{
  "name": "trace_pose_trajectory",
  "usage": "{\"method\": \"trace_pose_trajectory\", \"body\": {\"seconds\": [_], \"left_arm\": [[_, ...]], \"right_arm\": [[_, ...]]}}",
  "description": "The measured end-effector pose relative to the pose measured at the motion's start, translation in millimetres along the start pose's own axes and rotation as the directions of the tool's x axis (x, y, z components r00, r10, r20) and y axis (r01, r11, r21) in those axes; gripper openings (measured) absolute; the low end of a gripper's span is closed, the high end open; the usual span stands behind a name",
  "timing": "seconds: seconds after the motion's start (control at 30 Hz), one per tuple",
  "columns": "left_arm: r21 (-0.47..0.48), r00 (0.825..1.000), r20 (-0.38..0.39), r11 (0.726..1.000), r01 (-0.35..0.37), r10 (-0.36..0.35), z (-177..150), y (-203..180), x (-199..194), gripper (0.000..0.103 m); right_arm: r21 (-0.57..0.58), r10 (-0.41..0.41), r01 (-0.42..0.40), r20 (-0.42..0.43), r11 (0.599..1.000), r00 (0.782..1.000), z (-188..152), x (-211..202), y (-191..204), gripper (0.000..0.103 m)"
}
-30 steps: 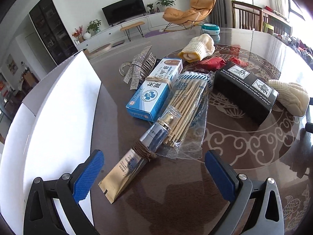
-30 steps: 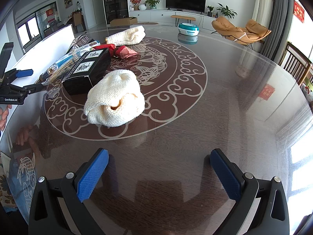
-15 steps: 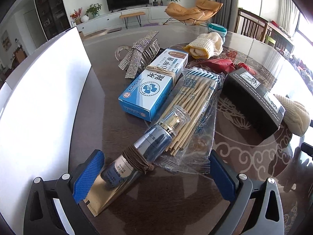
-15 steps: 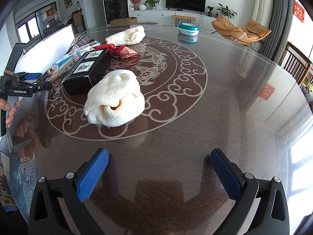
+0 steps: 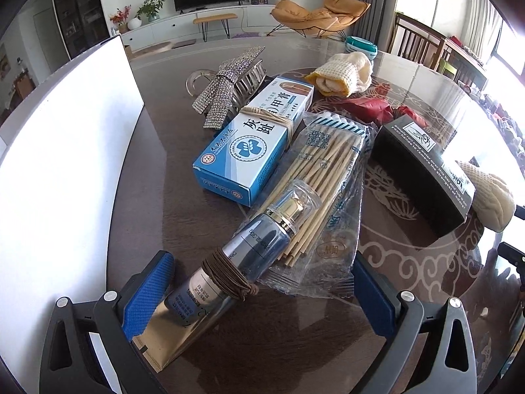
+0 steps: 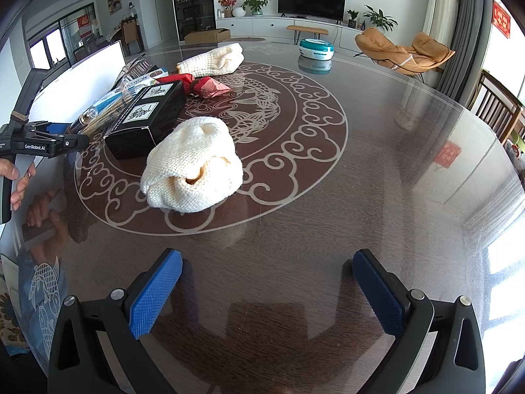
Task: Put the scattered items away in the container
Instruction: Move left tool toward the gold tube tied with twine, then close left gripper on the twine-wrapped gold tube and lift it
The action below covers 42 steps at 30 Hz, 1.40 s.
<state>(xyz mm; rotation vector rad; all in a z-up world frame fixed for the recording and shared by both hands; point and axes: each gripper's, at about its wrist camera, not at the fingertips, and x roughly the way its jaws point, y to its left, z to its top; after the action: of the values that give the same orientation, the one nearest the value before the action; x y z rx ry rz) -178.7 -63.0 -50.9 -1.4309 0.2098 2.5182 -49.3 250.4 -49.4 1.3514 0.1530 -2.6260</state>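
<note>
Straddling the tube (image 5: 193,298), the left gripper (image 5: 259,292) has its blue pads spread wide — one on each side, nothing pinched yet. The tube lies slanted on the table (image 6: 328,216), its flat crimped tail nearest, a brown cord wound round its middle and a clear cap resting on the swab pack (image 5: 328,177) beyond. My guess is that this tube is the first pick. To do it well, the jaws should close across the round body near the cord, not on the thin tail, and lift straight so the crinkly swab pack is not dragged along. The container (image 5: 65,151), white-walled, stands just to the left, so the carry is short.

Seen from the right view, a hand (image 6: 18,177) grips the left tool's handle low at the table edge, the tool held level and pointing across the table.

The right gripper (image 6: 265,292) hovers above bare table, also spread wide and empty, well short of the cream cloth (image 6: 193,167).

Farther off lie the blue box (image 5: 256,144), a black box (image 5: 423,170), a sparkly clip (image 5: 226,85), red wrappers (image 6: 206,87) and a second cloth (image 5: 344,75) — all outside the container.
</note>
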Motion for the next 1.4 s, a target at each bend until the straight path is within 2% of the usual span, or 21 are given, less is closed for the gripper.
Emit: {"method": "trace_pose_trajectory", "body": {"seconds": [0.2, 0.3, 0.37, 0.47, 0.57, 0.63, 0.83, 1.0, 1.2, 1.27, 1.4], "left_arm": [[0.011, 0.999, -0.048, 1.0, -0.012, 0.013, 7.8, -1.0, 1.7, 0.103], [0.069, 0.998, -0.035, 0.997, -0.043, 0.045, 10.7, -8.5, -0.8, 0.103], [0.085, 0.999, -0.032, 0.996, -0.035, 0.038, 11.9, -10.2, -1.0, 0.103], [0.055, 0.999, -0.035, 0.998, -0.003, 0.005, 13.2, -5.4, 1.3, 0.103], [0.019, 1.0, -0.01, 1.0, 0.016, -0.015, 11.5, -1.5, -3.3, 0.086], [0.012, 1.0, -0.001, 1.0, 0.012, -0.012, 9.1, -2.8, -9.7, 0.062], [-0.076, 1.0, -0.014, 0.997, 0.001, -0.002, -8.2, -0.6, -27.4, 0.035], [-0.18, 1.0, -0.006, 0.983, 0.022, -0.024, -41.8, -7.4, -48.3, 0.034], [-0.177, 0.999, 0.013, 0.983, 0.039, -0.037, -66.9, -47.6, -63.9, 0.035], [-0.148, 1.0, 0.016, 0.989, 0.02, -0.018, -70.3, -56.5, -66.1, 0.038], [-0.1, 1.0, 0.008, 0.995, 0.009, -0.008, -71.2, -62.1, -65.1, 0.058]], "right_arm": [[0.0, 0.0, 0.0, 0.0, 1.0, 1.0, 0.0, 0.0, 0.0, 0.103], [0.0, 0.0, 0.0, 0.0, 1.0, 1.0, -0.2, -0.1, 0.1, 0.103], [0.0, 0.0, 0.0, 0.0, 1.0, 1.0, -0.1, -0.1, 0.1, 0.103], [0.0, 0.0, 0.0, 0.0, 1.0, 1.0, -0.1, 0.0, 0.0, 0.103], [0.0, 0.0, 0.0, 0.0, 1.0, 1.0, -0.1, -0.1, 0.1, 0.103], [0.0, 0.0, 0.0, 0.0, 1.0, 1.0, -0.1, -0.1, 0.1, 0.103], [0.0, 0.0, 0.0, 0.0, 1.0, 1.0, -0.2, -0.2, 0.1, 0.103], [0.0, 0.0, 0.0, 0.0, 1.0, 1.0, -0.5, -0.2, 0.3, 0.103], [0.0, 0.0, 0.0, 0.0, 1.0, 1.0, -0.5, -0.1, 0.3, 0.103], [0.0, 0.0, 0.0, 0.0, 1.0, 1.0, -0.3, -0.1, 0.3, 0.103], [0.0, 0.0, 0.0, 0.0, 1.0, 1.0, 0.0, 0.2, 0.1, 0.103]]}}
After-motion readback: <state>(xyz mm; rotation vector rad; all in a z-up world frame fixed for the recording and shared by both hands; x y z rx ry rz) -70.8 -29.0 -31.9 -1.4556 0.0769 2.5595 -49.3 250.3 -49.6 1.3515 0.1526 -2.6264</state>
